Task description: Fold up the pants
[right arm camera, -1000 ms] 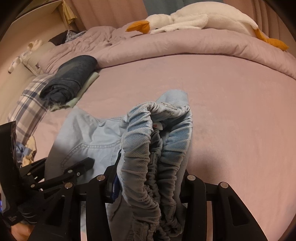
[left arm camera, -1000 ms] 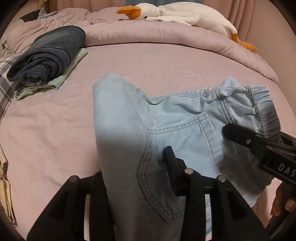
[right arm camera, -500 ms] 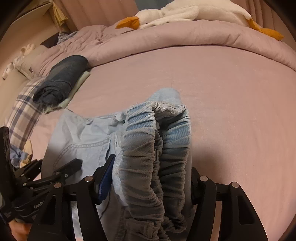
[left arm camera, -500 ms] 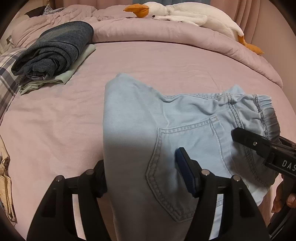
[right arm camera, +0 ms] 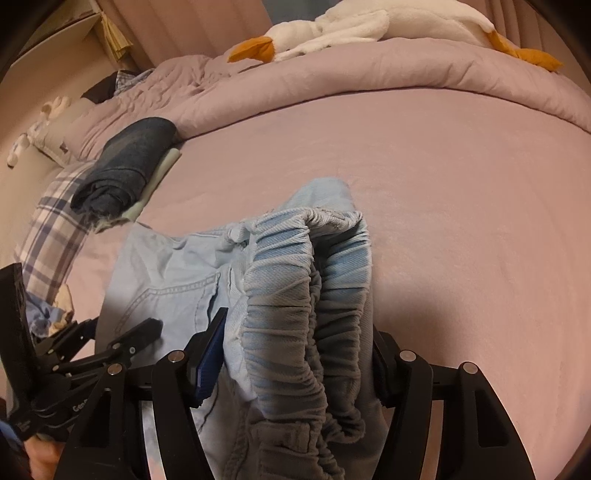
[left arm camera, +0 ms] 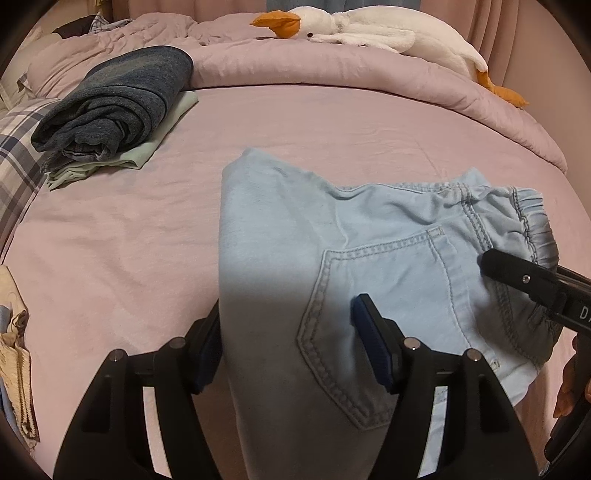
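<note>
light blue denim pants (left arm camera: 369, 266) lie folded on the pink bed sheet (left arm camera: 147, 240), back pocket up, elastic waistband toward the right side of the left wrist view. fold edge runs along the left side of the bundle.

left gripper (left arm camera: 284, 332): jaws have just been opening and now stand apart. the folded leg section sits between them. the blue pad on the right finger is clear of the cloth with a visible gap; the left finger sits right at the fold edge – contact there can't be judged. reads as released, not clamped.

right gripper (right arm camera: 295, 354): jaws have just been opening too. the bunched elastic waistband (right arm camera: 306, 295) stands up between the fingers. the left blue pad is angled off the fabric; the right finger is hidden behind the cloth, so touch on that side is unclear. no squeeze visible on the band.

both grippers are close together over the same garment – each shows in the other's view, left gripper at lower left in the right wrist view, right gripper at the right edge of the left wrist view, with part of a hand (left arm camera: 569, 384) below it.

elsewhere on the bed: dark denim folded stack (left arm camera: 118, 99) on a pale green garment (left arm camera: 147, 147), well apart from the pants at upper left. white goose plush (left arm camera: 369, 29) on the rolled comforter (left arm camera: 369, 81) at the far edge. plaid pillow (left arm camera: 14, 155) at the left.
</note>
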A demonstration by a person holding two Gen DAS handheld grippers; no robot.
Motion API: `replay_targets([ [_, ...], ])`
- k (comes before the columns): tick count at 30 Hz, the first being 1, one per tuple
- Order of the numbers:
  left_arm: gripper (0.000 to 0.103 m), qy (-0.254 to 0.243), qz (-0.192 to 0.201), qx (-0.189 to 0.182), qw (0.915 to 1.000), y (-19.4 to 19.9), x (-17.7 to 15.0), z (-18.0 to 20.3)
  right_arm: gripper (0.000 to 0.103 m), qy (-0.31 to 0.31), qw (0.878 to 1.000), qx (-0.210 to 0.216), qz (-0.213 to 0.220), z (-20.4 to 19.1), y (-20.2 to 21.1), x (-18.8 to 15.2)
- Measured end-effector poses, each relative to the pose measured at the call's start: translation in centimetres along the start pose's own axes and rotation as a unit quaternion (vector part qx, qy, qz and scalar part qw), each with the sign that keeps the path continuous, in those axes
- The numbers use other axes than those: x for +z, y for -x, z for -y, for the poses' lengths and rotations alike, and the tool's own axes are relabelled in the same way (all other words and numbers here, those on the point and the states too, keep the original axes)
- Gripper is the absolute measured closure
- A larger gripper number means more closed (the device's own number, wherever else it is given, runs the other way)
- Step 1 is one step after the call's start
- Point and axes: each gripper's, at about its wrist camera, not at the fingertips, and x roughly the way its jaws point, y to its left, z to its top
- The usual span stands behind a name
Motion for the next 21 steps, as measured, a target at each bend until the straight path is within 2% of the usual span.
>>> replay_targets([
  [21, 0.036, -0.009, 0.011, 0.024, 0.9996, 1.7, -1.2, -0.4, 0.039, 0.023, 0.998, -0.046, 0.026, 0.2, 2.3, -0.6],
])
